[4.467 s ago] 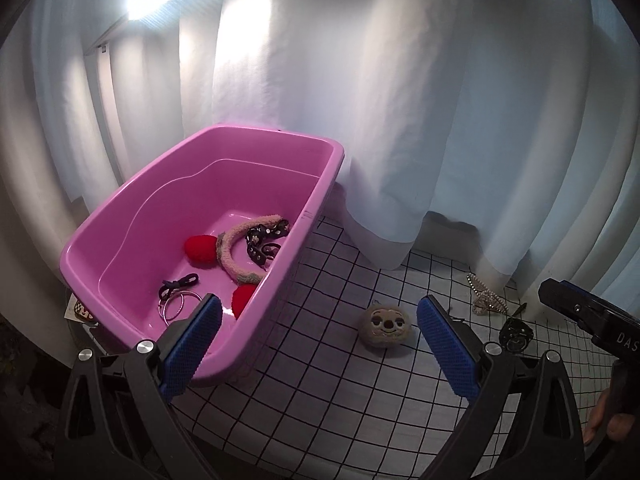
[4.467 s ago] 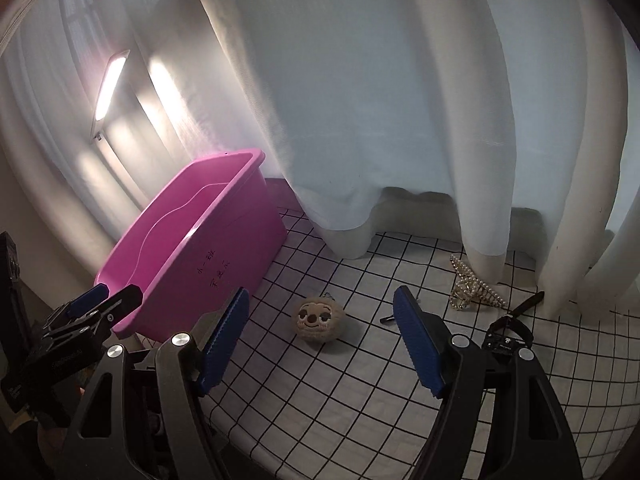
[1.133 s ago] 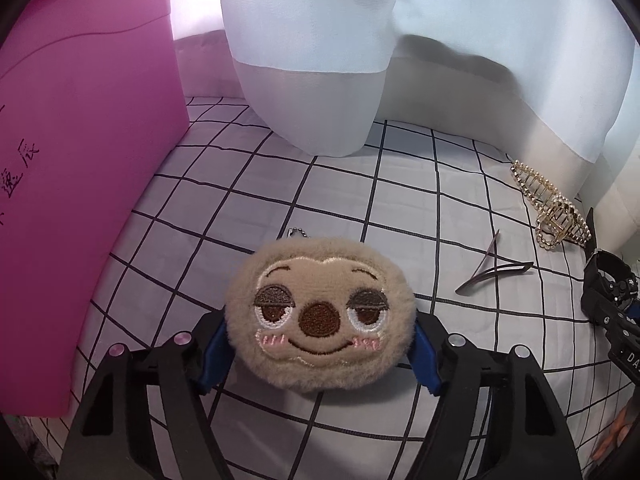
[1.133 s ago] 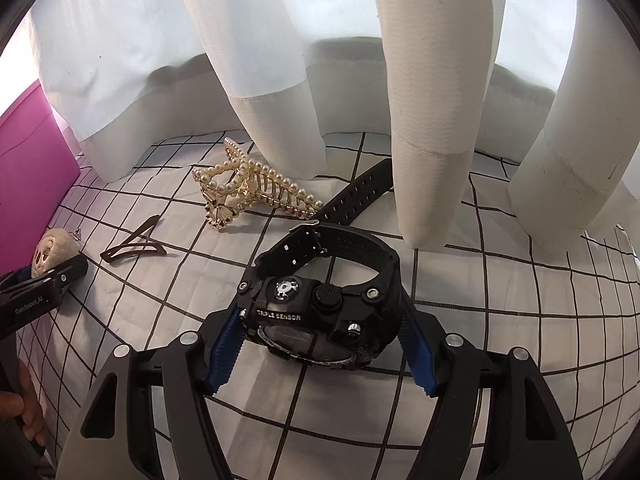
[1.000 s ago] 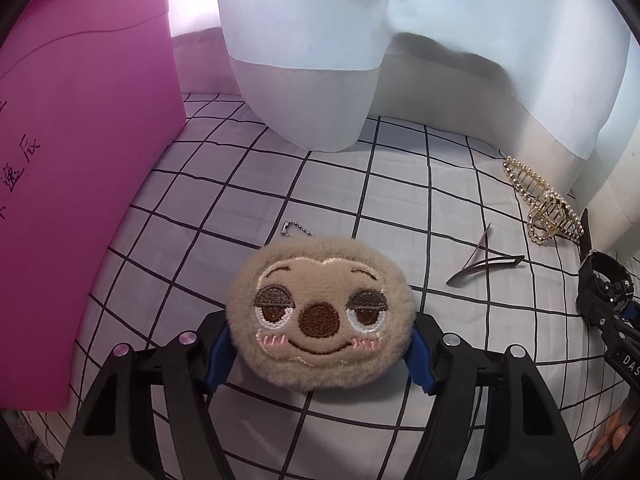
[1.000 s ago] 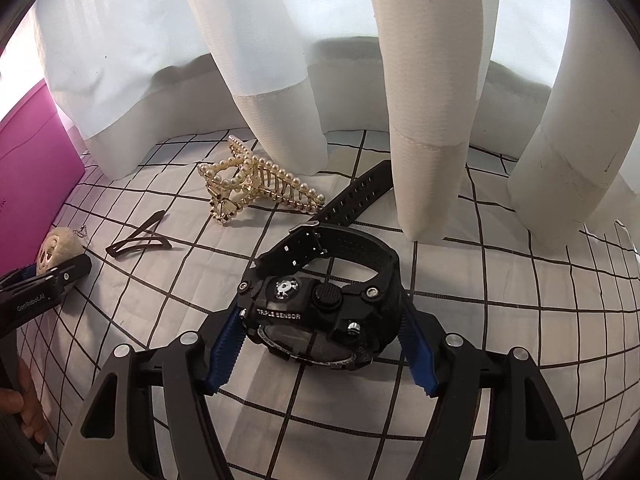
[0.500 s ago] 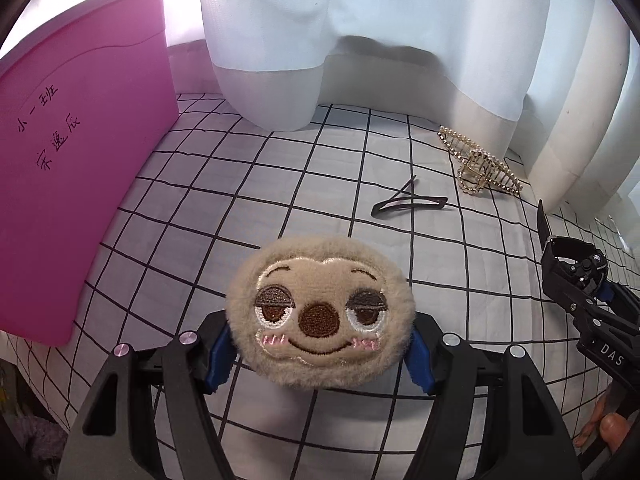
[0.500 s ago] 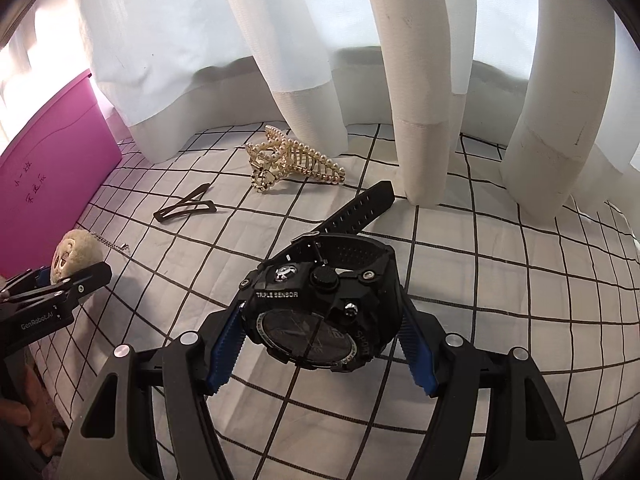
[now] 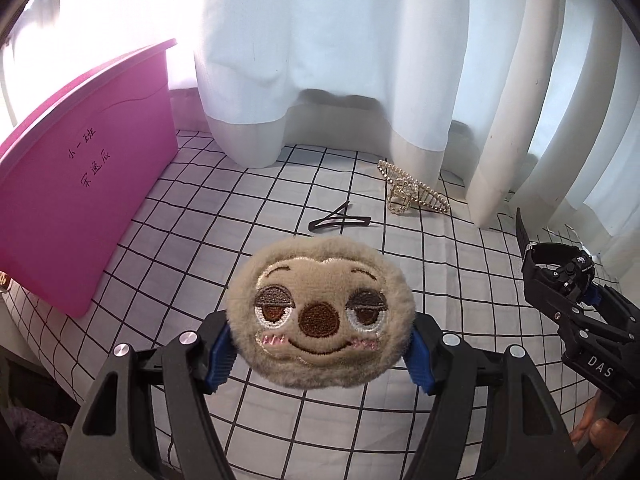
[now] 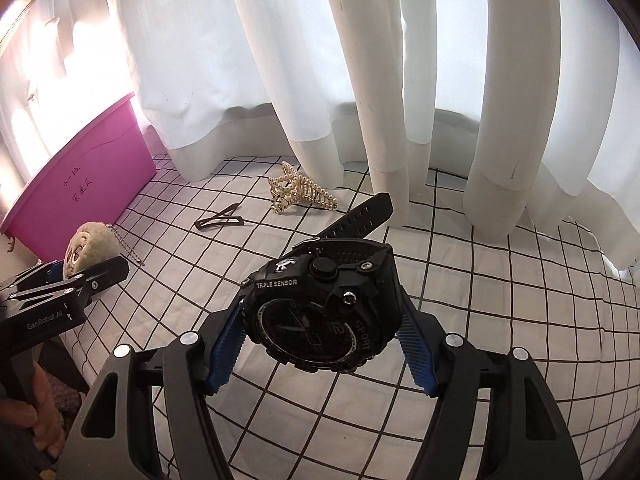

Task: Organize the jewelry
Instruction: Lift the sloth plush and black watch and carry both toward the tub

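Carrying both picked items toward the pink storage bin (image 9: 86, 184) is the step in hand, judged from how each item hangs clear of the surface. At the left, the bin stands on the grid-patterned cloth (image 9: 248, 208) with its interior hidden from both views. The left gripper (image 9: 318, 346) is clenched on the plush sloth keychain (image 9: 320, 312), its blue pads pressing into the fur on both sides; in the right wrist view the ball chain dangles below the plush. Further right, a dark hair clip (image 9: 339, 222) and a pearl claw clip (image 9: 414, 194) lie unheld on the cloth near the hem of the white curtain (image 9: 332, 52). At the right, the right gripper (image 10: 320, 350) grasps the black sport watch (image 10: 324, 312) by the case, the strap trailing behind. The next move calls for bringing each gripper over the bin rim before release, likely one at a time to avoid collision. Compared with one second earlier, both items have been lifted off the cloth, and more of the bin wall and cloth shows in both views.
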Tool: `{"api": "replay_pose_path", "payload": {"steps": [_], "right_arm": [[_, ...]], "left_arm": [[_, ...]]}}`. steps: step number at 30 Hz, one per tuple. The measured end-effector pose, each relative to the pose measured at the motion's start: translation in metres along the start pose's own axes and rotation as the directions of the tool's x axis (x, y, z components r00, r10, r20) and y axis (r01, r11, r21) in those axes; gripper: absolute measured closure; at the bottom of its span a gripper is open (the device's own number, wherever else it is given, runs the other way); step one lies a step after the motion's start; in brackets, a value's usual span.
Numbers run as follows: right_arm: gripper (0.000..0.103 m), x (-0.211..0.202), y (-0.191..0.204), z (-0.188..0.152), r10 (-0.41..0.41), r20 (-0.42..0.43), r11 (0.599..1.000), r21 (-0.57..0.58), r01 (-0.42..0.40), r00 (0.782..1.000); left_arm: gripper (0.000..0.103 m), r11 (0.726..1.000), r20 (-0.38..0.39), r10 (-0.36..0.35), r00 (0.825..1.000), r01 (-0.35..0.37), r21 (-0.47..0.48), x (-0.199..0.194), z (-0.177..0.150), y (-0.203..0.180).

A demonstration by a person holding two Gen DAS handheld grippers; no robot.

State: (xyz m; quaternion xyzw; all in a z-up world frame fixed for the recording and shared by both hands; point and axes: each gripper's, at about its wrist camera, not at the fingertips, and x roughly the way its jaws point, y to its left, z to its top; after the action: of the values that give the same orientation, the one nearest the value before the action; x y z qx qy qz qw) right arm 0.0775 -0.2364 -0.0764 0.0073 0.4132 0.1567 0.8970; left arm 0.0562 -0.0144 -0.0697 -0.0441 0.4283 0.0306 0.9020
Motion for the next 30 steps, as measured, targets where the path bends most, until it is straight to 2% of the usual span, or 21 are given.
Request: {"api": "replay_pose_path", "payload": {"steps": [8,16,23,30], "right_arm": [[0.036,-0.044,0.010,0.016,0.060,0.065,0.997,-0.056,-0.056,0.996],[0.036,-0.062,0.064,0.053,0.178,0.113,0.972,-0.176,-0.156,0.978],[0.036,-0.057,0.137,0.100,0.282,0.143,0.936,-0.259,-0.239,0.949],[0.036,-0.034,0.233,0.157,0.400,0.145,0.887,-0.310,-0.342,0.905]], "left_arm": [[0.036,0.999,0.095,0.021,0.995,-0.018,-0.034,-0.055,0.003,-0.001],[0.036,0.995,0.192,0.079,0.978,-0.067,-0.069,-0.105,0.019,0.028],[0.036,0.989,0.261,0.114,0.959,-0.086,-0.117,-0.129,0.053,0.085],[0.036,0.972,0.257,0.174,0.951,-0.125,-0.197,-0.140,0.088,0.183]]}}
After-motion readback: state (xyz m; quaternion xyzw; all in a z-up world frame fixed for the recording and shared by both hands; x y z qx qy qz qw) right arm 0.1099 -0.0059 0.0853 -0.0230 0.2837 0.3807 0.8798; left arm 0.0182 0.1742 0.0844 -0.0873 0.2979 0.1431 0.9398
